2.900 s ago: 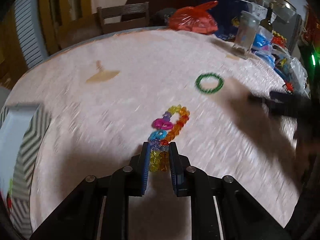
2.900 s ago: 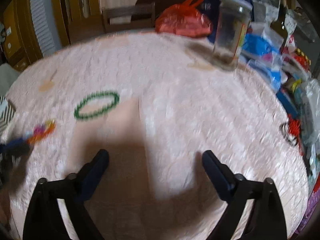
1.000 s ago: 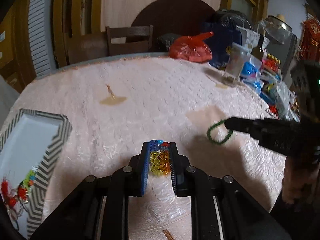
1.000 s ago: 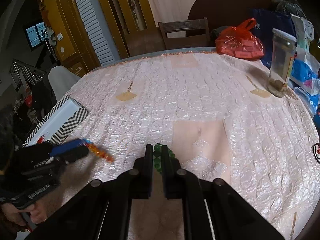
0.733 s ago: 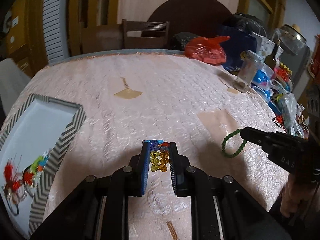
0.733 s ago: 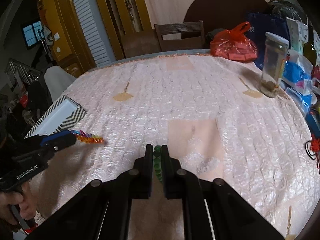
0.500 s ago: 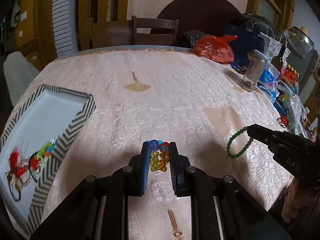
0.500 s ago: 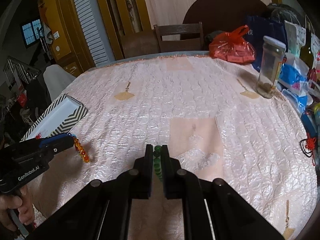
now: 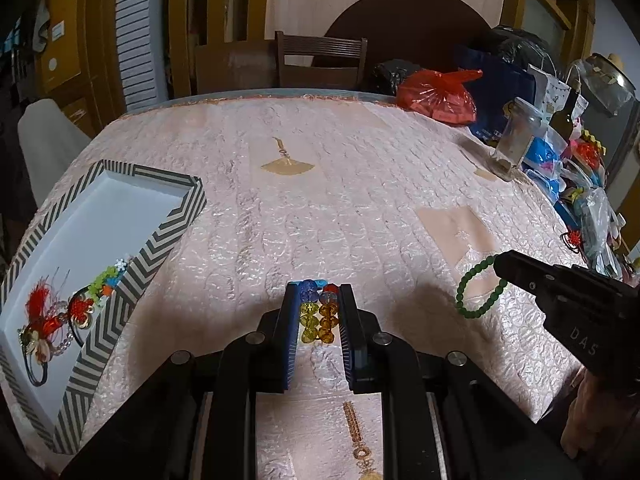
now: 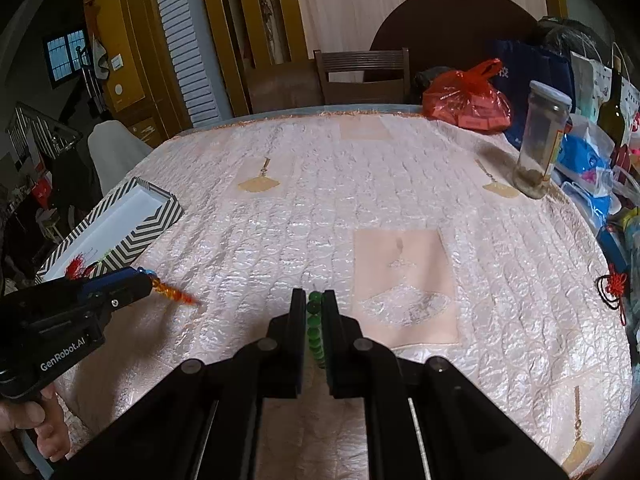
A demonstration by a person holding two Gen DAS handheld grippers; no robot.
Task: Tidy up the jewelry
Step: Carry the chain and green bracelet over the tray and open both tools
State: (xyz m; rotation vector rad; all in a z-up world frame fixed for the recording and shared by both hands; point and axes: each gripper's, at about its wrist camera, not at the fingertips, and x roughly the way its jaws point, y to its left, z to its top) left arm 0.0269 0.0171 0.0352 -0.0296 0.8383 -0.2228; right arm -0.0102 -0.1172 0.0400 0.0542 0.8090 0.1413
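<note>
My left gripper [image 9: 318,292] is shut on a multicoloured bead bracelet [image 9: 318,316], held above the pink tablecloth; in the right wrist view the bracelet [image 10: 174,294] sticks out of the left gripper [image 10: 146,276]. My right gripper [image 10: 313,298] is shut on a green bead bracelet [image 10: 314,328], which hangs as a loop [image 9: 476,292] from the right gripper [image 9: 500,266] in the left wrist view. A zigzag-striped tray [image 9: 160,236] lies to the left of both, holding red and colourful jewelry [image 9: 52,320].
A glass jar [image 10: 542,144], a red plastic bag [image 10: 466,100], a bottle and blue packets crowd the table's right side. A red knotted charm [image 10: 612,286] lies near the right edge. A wooden chair [image 9: 320,62] stands behind the table.
Both grippers have shifted leftward across the table with their bracelets. The tray now shows larger and closer in the left wrist view.
</note>
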